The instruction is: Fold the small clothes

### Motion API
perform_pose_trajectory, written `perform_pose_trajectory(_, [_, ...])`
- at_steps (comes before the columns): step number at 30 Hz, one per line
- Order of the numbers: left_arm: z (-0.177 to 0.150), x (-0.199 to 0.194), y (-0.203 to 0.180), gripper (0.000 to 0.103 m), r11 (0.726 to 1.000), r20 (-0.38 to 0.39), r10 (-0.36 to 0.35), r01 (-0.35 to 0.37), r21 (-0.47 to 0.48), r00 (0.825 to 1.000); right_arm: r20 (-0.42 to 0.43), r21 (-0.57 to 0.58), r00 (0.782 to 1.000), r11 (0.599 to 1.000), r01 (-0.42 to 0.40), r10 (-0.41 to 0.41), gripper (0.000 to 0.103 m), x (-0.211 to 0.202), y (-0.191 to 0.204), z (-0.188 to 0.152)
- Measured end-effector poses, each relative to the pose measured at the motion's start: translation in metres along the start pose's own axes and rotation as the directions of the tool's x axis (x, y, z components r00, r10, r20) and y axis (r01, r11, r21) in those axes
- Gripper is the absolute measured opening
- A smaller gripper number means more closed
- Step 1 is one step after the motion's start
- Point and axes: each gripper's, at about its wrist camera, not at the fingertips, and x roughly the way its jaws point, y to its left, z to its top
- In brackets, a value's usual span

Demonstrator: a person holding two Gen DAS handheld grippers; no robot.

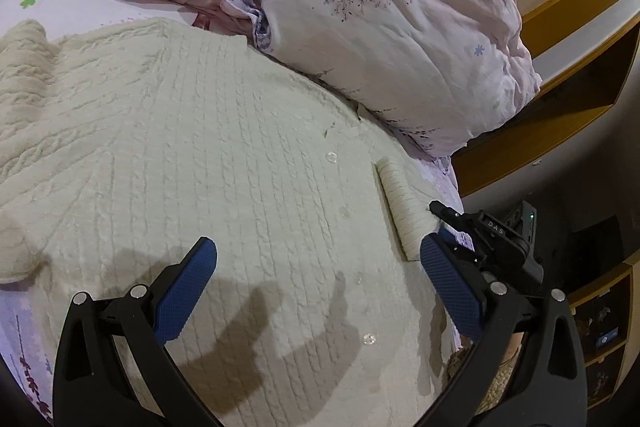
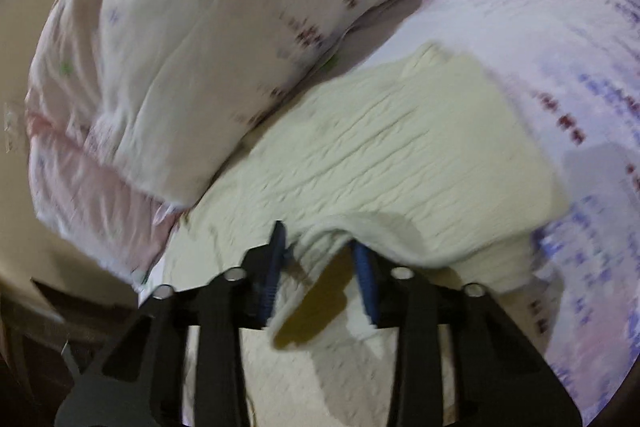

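Observation:
A cream cable-knit cardigan (image 1: 208, 155) with clear buttons lies spread on the bed. My left gripper (image 1: 318, 259) is open and empty, hovering just above the cardigan's front. A ribbed cuff (image 1: 400, 211) lies folded onto the body at the right. My right gripper (image 1: 460, 227) shows beside that cuff in the left wrist view. In the blurred right wrist view my right gripper (image 2: 320, 247) is shut on a fold of the cardigan (image 2: 400, 147) and lifts its edge off the bed.
A pink floral duvet (image 1: 400, 15) is bunched at the back, touching the cardigan's far edge; it also shows in the right wrist view (image 2: 192, 47). The floral bedsheet (image 2: 580, 67) lies underneath. Wooden shelving (image 1: 560, 115) stands beyond the bed's right edge.

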Motion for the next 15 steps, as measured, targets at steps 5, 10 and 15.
perform_pose_trajectory(5, [-0.001,-0.004,0.007,0.099,1.000,0.010,-0.018,0.018,-0.021,1.000,0.135,-0.147,0.981,0.976,0.160,-0.140,0.008,-0.007,0.032,0.005])
perform_pose_trajectory(10, [0.001,-0.007,0.021,0.094,0.995,0.033,-0.033,0.036,-0.090,0.999,0.173,-0.507,0.984,0.854,0.116,-0.031,0.007,-0.011,0.119,-0.038])
perform_pose_trajectory(15, [0.000,-0.001,0.035,0.089,0.985,0.020,-0.056,0.059,-0.165,0.998,-0.083,-0.762,0.995,0.647,-0.025,-0.059,0.024,0.042,0.167,-0.116])
